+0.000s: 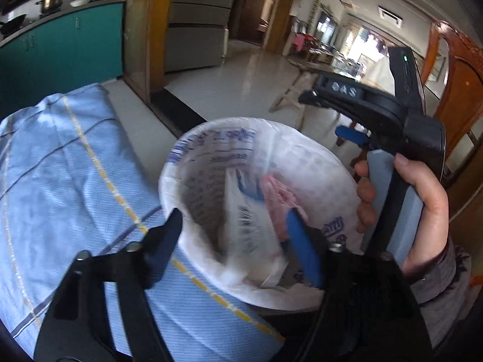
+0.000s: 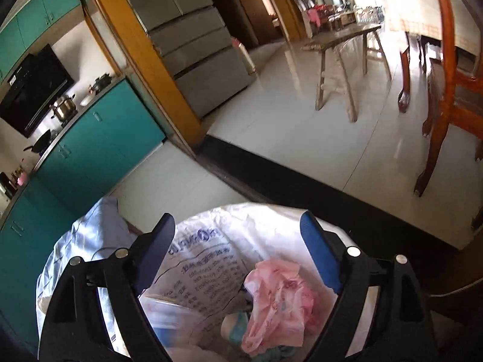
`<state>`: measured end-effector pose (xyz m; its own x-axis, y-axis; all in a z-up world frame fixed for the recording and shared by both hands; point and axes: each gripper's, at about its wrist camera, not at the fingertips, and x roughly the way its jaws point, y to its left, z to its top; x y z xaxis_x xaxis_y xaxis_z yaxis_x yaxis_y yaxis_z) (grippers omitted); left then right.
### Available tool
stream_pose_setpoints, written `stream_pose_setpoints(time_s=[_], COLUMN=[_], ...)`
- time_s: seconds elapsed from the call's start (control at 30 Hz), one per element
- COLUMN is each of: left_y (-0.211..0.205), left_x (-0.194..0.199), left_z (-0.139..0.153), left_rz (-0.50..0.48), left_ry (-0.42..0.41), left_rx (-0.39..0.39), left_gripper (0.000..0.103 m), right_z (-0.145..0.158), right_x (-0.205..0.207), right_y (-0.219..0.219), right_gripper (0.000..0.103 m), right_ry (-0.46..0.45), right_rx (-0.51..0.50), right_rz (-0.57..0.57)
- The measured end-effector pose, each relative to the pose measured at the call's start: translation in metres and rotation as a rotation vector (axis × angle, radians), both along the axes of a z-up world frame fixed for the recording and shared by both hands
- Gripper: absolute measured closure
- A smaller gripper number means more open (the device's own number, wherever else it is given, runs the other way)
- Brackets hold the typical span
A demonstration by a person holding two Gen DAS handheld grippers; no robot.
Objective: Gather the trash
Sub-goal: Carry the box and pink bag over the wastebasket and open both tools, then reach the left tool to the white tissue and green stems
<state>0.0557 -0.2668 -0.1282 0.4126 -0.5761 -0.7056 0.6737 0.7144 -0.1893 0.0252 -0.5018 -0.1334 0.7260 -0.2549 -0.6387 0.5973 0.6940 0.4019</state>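
Observation:
A round trash bin lined with a white printed plastic bag [image 1: 302,144] stands beside a blue cloth. Inside lie a white printed wrapper [image 1: 250,226] and crumpled pink plastic [image 1: 280,193]. My left gripper [image 1: 235,235] is open over the bin's mouth, with nothing between its fingers. The right gripper's body [image 1: 377,111] shows at the bin's far right, held in a hand. In the right wrist view, my right gripper [image 2: 238,235] is open above the bin [image 2: 271,226], over the pink plastic [image 2: 277,295] and the wrapper [image 2: 208,274].
A light blue checked cloth [image 1: 66,181] covers a surface left of the bin. Teal kitchen cabinets [image 2: 99,147] with pots stand at the left. A fridge [image 2: 193,39], a wooden bench [image 2: 341,48] and a red-brown wooden chair [image 2: 446,96] stand on the tiled floor beyond.

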Motion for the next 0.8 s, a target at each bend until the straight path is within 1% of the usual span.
stream_pose_setpoints(time_s=[0.03, 0.1, 0.2, 0.23, 0.27, 0.3, 0.33, 0.4, 0.43, 0.5, 0.57, 0.6, 0.63, 0.73, 0.8], left_y=[0.009, 0.035, 0.09, 0.114, 0.134, 0.162, 0.188, 0.228, 0.242, 0.248, 0.258, 0.264, 0.266, 0.275, 0.285], left_x=[0.005, 0.018, 0.044, 0.058, 0.07, 0.088, 0.104, 0.128, 0.142, 0.162, 0.175, 0.18, 0.182, 0.18, 0.165], left_z=[0.001, 0.005, 0.016, 0.02, 0.023, 0.025, 0.026, 0.026, 0.024, 0.018, 0.011, 0.008, 0.006, 0.009, 0.016], left_rz=[0.026, 0.112, 0.318, 0.414, 0.486, 0.593, 0.678, 0.768, 0.788, 0.785, 0.762, 0.755, 0.756, 0.742, 0.725], left_ry=[0.002, -0.009, -0.075, -0.082, -0.076, -0.055, -0.034, -0.007, 0.005, 0.037, 0.077, 0.093, 0.092, 0.061, 0.067], left_rx=[-0.008, -0.006, 0.026, 0.04, 0.05, 0.064, 0.059, 0.023, 0.027, 0.054, 0.055, 0.055, 0.066, 0.067, 0.043], left_gripper=[0.028, 0.028, 0.028, 0.026, 0.025, 0.025, 0.025, 0.025, 0.025, 0.031, 0.061, 0.066, 0.075, 0.08, 0.081], right_z=[-0.001, -0.001, -0.002, -0.002, -0.003, -0.003, -0.002, -0.001, -0.001, 0.001, 0.003, 0.005, 0.006, 0.009, 0.009], right_x=[0.004, 0.014, 0.028, 0.033, 0.04, 0.045, 0.051, 0.062, 0.067, 0.077, 0.086, 0.092, 0.097, 0.109, 0.115], right_y=[0.003, 0.012, 0.025, 0.03, 0.038, 0.046, 0.052, 0.071, 0.079, 0.094, 0.113, 0.125, 0.135, 0.17, 0.189], right_gripper=[0.02, 0.02, 0.02, 0.02, 0.02, 0.02, 0.02, 0.02, 0.02, 0.02, 0.02, 0.02, 0.02, 0.02, 0.02], right_ry=[0.007, 0.017, 0.024, 0.029, 0.037, 0.043, 0.046, 0.051, 0.051, 0.049, 0.033, 0.029, 0.028, 0.017, 0.015], right_rx=[0.002, -0.005, -0.001, 0.0, -0.003, -0.008, -0.012, -0.019, -0.016, -0.006, 0.004, 0.0, -0.01, -0.052, -0.065], right_rz=[0.016, 0.057, 0.127, 0.145, 0.172, 0.195, 0.213, 0.269, 0.296, 0.359, 0.437, 0.477, 0.506, 0.625, 0.696])
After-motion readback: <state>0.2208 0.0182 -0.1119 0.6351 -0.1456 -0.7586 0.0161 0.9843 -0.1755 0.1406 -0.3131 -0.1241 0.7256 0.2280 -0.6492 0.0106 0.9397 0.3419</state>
